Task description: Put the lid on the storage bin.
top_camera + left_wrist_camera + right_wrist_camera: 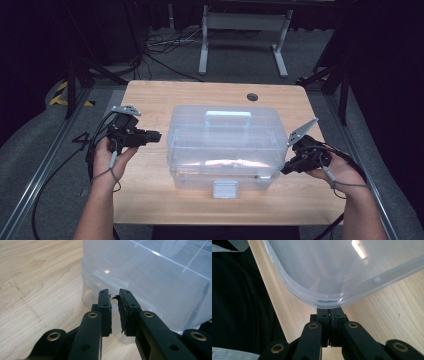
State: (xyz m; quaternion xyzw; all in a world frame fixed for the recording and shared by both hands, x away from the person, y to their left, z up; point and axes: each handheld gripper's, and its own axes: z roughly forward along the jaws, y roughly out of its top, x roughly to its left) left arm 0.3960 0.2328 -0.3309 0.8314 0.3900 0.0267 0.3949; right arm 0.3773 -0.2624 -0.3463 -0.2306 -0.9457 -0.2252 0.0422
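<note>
We see the clear plastic box [225, 145] mid-desk [150, 100], latch toward the near edge. Left gripper [152, 136] beside its left wall, jaws slightly parted, empty. Right gripper [286, 170] clenched against its near right corner.

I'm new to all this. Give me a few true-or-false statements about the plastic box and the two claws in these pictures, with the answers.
1. The clear plastic box sits on the wooden table. True.
2. The box's lid is off and lies beside it. False: the lid is on, with its handle on top.
3. The right claw is shut, its tips at the box's rounded corner. True.
4. The left claw grips the box's handle. False: it points at the box's side with nothing between its jaws, which stand slightly apart.
5. A red ball lies on the table. False: no ball is there.
</note>
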